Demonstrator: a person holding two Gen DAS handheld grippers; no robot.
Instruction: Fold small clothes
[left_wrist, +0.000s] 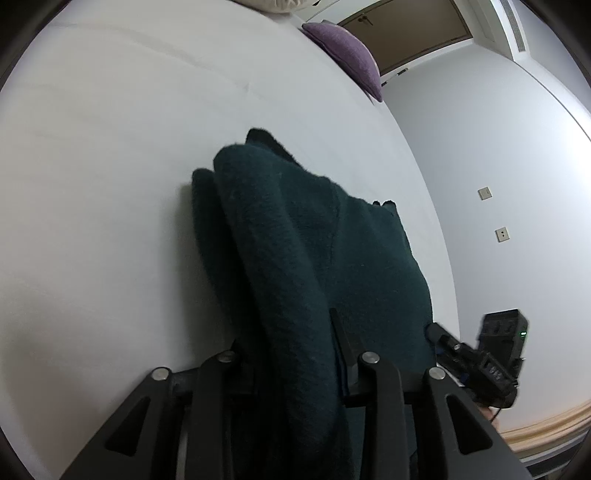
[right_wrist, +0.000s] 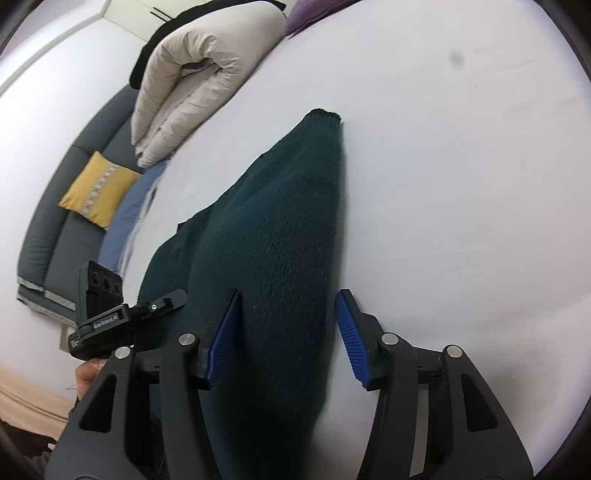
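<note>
A dark teal knit sweater (left_wrist: 303, 240) lies on the white bed (left_wrist: 110, 184). In the left wrist view its folded layers bunch between my left gripper's (left_wrist: 295, 332) fingers, which look closed on the cloth; the left fingertip is hidden by it. In the right wrist view the sweater (right_wrist: 280, 229) runs away from me with a sleeve cuff at its far end. My right gripper (right_wrist: 288, 299) is open, and its blue pads (right_wrist: 349, 332) straddle the sweater's near part without pinching it. The other gripper shows at the left in the right wrist view (right_wrist: 110, 317) and at the right in the left wrist view (left_wrist: 472, 362).
A folded beige duvet (right_wrist: 192, 81) lies at the bed's far left edge. A purple cushion (left_wrist: 347, 55) sits at the far side. A grey sofa (right_wrist: 74, 221) with a yellow cushion (right_wrist: 99, 188) stands beyond the bed. The bed edge runs beside the sweater in the left wrist view (left_wrist: 436, 221).
</note>
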